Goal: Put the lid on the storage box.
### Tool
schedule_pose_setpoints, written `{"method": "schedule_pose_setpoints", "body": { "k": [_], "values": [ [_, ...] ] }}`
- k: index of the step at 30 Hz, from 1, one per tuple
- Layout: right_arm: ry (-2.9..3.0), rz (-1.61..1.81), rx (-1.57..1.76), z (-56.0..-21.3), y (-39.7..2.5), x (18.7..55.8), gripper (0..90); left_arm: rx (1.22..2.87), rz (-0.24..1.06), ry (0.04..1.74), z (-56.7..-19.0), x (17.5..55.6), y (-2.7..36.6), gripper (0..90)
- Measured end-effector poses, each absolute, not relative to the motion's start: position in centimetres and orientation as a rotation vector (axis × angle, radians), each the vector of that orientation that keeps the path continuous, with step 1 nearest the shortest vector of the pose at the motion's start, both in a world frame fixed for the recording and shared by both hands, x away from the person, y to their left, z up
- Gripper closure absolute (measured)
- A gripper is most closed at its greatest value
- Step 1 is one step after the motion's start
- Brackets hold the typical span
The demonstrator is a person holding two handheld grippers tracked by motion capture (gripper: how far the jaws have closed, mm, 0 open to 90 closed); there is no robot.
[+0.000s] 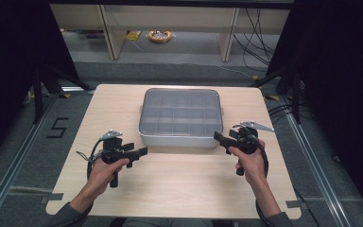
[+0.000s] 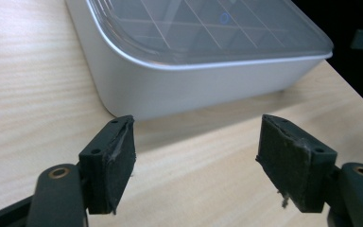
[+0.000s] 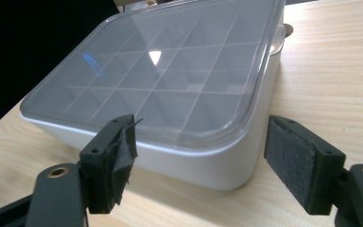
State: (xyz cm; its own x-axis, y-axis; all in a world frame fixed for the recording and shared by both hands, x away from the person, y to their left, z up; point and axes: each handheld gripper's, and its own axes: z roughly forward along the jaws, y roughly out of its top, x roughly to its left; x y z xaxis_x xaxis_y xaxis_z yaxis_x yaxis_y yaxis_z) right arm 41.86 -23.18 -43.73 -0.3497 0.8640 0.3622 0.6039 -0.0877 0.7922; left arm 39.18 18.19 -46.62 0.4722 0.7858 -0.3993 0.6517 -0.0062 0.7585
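Note:
A white rectangular box (image 1: 179, 138) with a clear lid (image 1: 180, 112) over a grid of compartments sits in the middle of the wooden table (image 1: 170, 189). My left gripper (image 1: 143, 151) is held near the box's front left corner, open, with nothing between its jaws. In the left gripper view the box wall (image 2: 170, 90) lies just beyond the gripper (image 2: 196, 165). My right gripper (image 1: 217, 137) hovers at the box's front right corner, open and empty. The right gripper view has the lid (image 3: 170, 71) and box corner (image 3: 217, 165) close ahead of the gripper (image 3: 201, 165).
Bare tabletop stretches in front of the box toward the near edge. Behind the table stand wooden furniture legs (image 1: 111, 33), a yellow cable coil (image 1: 159, 36) and loose cables on the floor. Black curtains flank both sides.

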Motion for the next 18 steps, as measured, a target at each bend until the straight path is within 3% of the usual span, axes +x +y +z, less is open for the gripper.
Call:
{"method": "schedule_pose_setpoints", "body": {
  "k": [18],
  "values": [
    [1.992,1.427,1.606,-45.2,-22.7,37.6,18.8,1.768,0.138,1.155,-47.7,35.7,18.3,22.4]
  ]
}}
